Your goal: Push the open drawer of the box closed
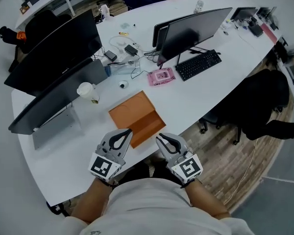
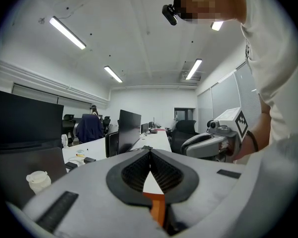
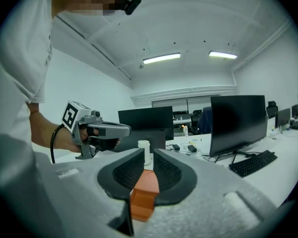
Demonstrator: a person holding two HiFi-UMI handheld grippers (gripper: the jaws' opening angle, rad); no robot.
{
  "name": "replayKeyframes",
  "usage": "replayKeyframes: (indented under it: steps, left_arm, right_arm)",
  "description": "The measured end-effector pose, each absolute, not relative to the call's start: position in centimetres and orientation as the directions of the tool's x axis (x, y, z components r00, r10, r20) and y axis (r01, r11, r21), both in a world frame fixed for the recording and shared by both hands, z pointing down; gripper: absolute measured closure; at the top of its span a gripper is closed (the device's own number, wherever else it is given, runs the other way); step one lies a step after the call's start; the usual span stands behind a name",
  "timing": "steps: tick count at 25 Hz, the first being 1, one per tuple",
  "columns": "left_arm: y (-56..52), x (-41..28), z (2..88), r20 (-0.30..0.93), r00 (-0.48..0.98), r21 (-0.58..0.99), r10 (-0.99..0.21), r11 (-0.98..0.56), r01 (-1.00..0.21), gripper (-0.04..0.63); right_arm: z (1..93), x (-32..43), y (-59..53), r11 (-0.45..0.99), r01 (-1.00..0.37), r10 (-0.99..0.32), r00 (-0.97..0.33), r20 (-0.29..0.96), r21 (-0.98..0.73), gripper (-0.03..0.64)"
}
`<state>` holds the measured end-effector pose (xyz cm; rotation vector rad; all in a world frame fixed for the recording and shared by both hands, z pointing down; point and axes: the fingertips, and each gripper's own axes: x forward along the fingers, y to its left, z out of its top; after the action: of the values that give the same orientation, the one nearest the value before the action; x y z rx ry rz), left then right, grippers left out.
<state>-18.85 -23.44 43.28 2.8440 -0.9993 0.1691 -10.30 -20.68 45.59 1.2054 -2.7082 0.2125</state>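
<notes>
Orange and flat, the cardboard box (image 1: 132,107) lies on the white desk (image 1: 210,89) directly in front of the person, with its drawer (image 1: 145,129) drawn out on the near side, so the drawer's front edge faces the person. Box and drawer together make one long shape. Its long axis runs away from the person toward the black monitors (image 1: 193,28), skewed a little to the left. That is also the line the drawer would slide along, so the closing push should go forward, away from the body. The left tongs (image 1: 129,131) are clenched, tips together, with nothing caught. They sit at the near left corner of the drawer, though contact cannot be judged. The right tongs (image 1: 158,138) are released, with a narrow gap between the pads. They grip nothing, and the orange drawer shows just ahead through the gap, off its near right corner. Both tongs point forward along the box's axis. They seem about equally near, one at each end of the drawer front.
</notes>
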Motion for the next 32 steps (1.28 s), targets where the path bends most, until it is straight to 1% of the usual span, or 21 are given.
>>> replayKeyframes:
  steps: [6, 11, 16, 22, 27, 32]
  left_arm:
    - [-23.7, -19.1, 47.5, 0.197, 0.763, 0.122, -0.615, -0.757, -0.642, 0.595]
    - [-24.0, -19.3, 50.7, 0.216, 0.756, 0.125, -0.618, -0.750, -0.650, 0.595]
    - [-24.1, -19.5, 53.7, 0.261, 0.756, 0.132, -0.600, -0.754, -0.644, 0.595]
    - [-24.6, -19.3, 57.0, 0.255, 0.754, 0.243, -0.606, -0.714, -0.656, 0.595]
    - [-24.1, -19.0, 60.5, 0.303, 0.748, 0.243, -0.590, -0.711, -0.660, 0.595]
    - [-22.9, -17.7, 63.2, 0.369, 0.752, 0.142, -0.546, -0.766, -0.627, 0.595]
  right_arm:
    - [50.7, -9.7, -21.3, 0.663, -0.743, -0.694, -0.656, 0.296, -0.094, 0.542]
    - [56.2, -9.3, -21.4, 0.651, -0.747, -0.665, -0.646, 0.375, -0.131, 0.525]
    - [61.3, -9.7, -20.9, 0.652, -0.741, -0.620, -0.643, 0.449, -0.160, 0.515]
    - [66.6, -9.8, -20.7, 0.648, -0.741, -0.583, -0.632, 0.510, -0.177, 0.514]
    - [70.6, -9.8, -20.3, 0.649, -0.736, -0.539, -0.624, 0.566, -0.193, 0.515]
    - [74.2, -9.6, -20.1, 0.635, -0.740, -0.497, -0.612, 0.615, -0.224, 0.514]
